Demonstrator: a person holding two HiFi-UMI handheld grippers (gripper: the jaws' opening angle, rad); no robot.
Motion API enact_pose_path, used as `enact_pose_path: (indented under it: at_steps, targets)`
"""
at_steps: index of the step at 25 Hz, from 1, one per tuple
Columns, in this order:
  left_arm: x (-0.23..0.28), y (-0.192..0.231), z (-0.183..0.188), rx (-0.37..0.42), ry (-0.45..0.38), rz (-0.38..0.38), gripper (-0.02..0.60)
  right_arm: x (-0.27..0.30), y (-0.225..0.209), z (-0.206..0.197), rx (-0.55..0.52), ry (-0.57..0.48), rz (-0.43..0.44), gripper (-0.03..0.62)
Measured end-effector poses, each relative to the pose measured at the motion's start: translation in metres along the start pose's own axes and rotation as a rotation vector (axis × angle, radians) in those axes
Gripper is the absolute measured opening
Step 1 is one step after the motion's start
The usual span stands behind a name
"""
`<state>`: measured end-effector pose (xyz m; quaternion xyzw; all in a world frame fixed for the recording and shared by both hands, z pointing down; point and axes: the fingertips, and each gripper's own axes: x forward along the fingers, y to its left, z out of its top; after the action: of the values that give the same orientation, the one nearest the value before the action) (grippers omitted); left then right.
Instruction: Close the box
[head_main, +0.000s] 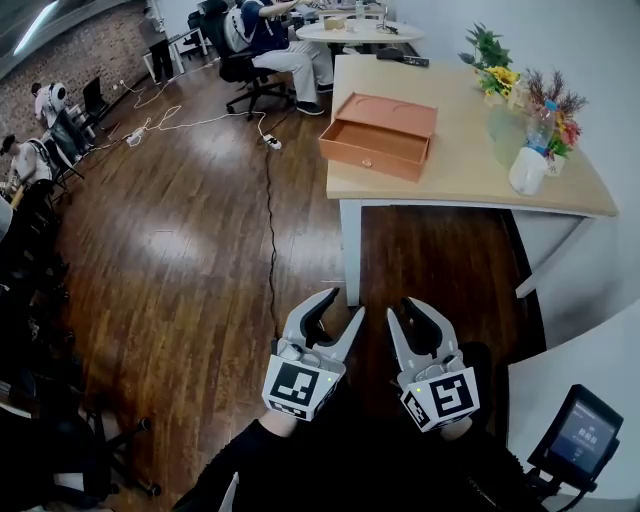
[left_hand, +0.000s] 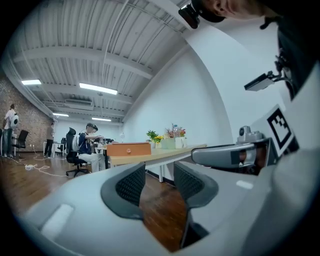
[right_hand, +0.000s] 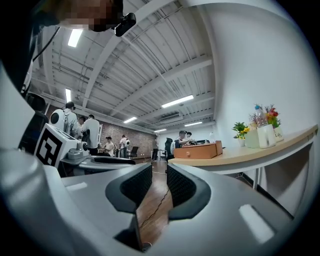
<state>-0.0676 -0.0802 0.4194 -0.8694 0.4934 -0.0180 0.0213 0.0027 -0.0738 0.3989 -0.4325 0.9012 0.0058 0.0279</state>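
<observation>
- The left gripper (head_main: 343, 305) and right gripper (head_main: 403, 308) hung low over the floor, jaws drawn together and holding nothing.
- The box (head_main: 372, 145) sat open at the near-left corner of the table (head_main: 470, 180), well apart from both grippers.
- A hard shove on the raised lid (head_main: 388, 113) could probably slide the box off that edge.

The floor (head_main: 180, 250) is dark wood with a glossy sheen — the table (head_main: 450, 170) top pale and matt. The box (head_main: 378, 135) looks smooth and matt; the left gripper (head_main: 343, 305) and right gripper (head_main: 402, 308) are matt grey plastic with dimpled black pads (left_hand: 131, 184).
</observation>
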Motion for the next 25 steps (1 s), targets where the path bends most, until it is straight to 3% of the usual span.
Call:
enact_pose_path:
  at_steps: [7, 9, 13, 15, 17, 20, 23, 25]
  targets:
    - [0.073, 0.082, 0.040, 0.150, -0.057, -0.003, 0.160, 0.063, -0.077, 0.027, -0.018, -0.007, -0.025, 0.108]
    - [0.104, 0.113, 0.045, 0.117, -0.044, -0.018, 0.160, 0.087, -0.104, 0.032, -0.015, 0.006, -0.036, 0.126]
    - [0.162, 0.176, 0.039, -0.066, 0.013, -0.069, 0.160, 0.133, -0.151, 0.039, -0.055, 0.075, -0.064, 0.179]
    - [0.185, 0.207, 0.035, -0.115, 0.039, -0.068, 0.160, 0.155, -0.174, 0.036, -0.101, 0.141, -0.092, 0.196]
    - [0.204, 0.234, 0.029, -0.127, 0.065, -0.074, 0.160, 0.173, -0.194, 0.029, -0.117, 0.220, -0.108, 0.209]
    - [0.225, 0.255, 0.021, -0.119, 0.113, -0.170, 0.161, 0.197, -0.212, 0.014, -0.085, 0.323, -0.110, 0.236]
    - [0.241, 0.259, 0.020, -0.048, 0.156, -0.267, 0.172, 0.210, -0.219, 0.006, -0.060, 0.374, -0.103, 0.271]
    - [0.248, 0.259, 0.021, -0.026, 0.180, -0.315, 0.223, 0.213, -0.217, 0.005, -0.066, 0.387, -0.089, 0.279]
